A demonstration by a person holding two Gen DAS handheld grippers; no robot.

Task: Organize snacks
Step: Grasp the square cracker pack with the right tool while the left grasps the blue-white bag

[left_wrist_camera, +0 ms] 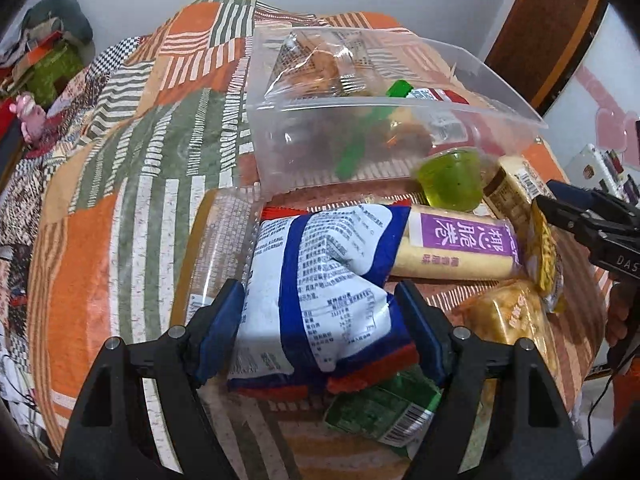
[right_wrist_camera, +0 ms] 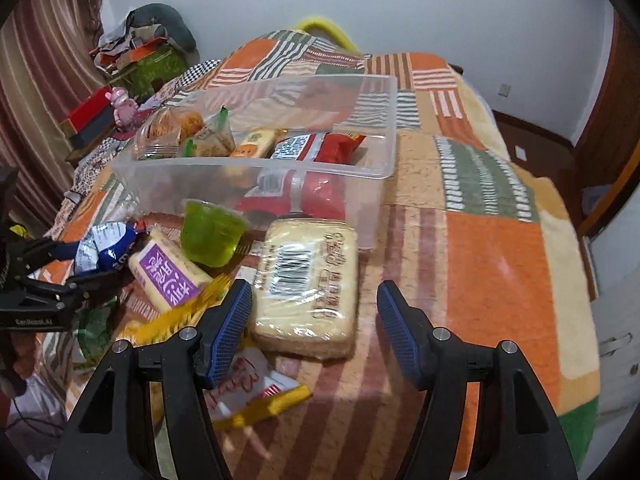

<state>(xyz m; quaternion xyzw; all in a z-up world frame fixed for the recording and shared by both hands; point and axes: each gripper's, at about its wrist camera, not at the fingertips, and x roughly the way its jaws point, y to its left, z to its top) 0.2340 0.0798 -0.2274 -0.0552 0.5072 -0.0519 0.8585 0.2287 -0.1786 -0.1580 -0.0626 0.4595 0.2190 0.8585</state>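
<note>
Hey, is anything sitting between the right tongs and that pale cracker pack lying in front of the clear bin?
Nothing visible does. The right tongs stand open just above the pale cracker pack, whose near end lies between the pads. The green jelly cup and purple-label pack sit off to its left.

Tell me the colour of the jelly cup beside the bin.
Translucent green jelly cup, clearest in the right wrist view.
</note>
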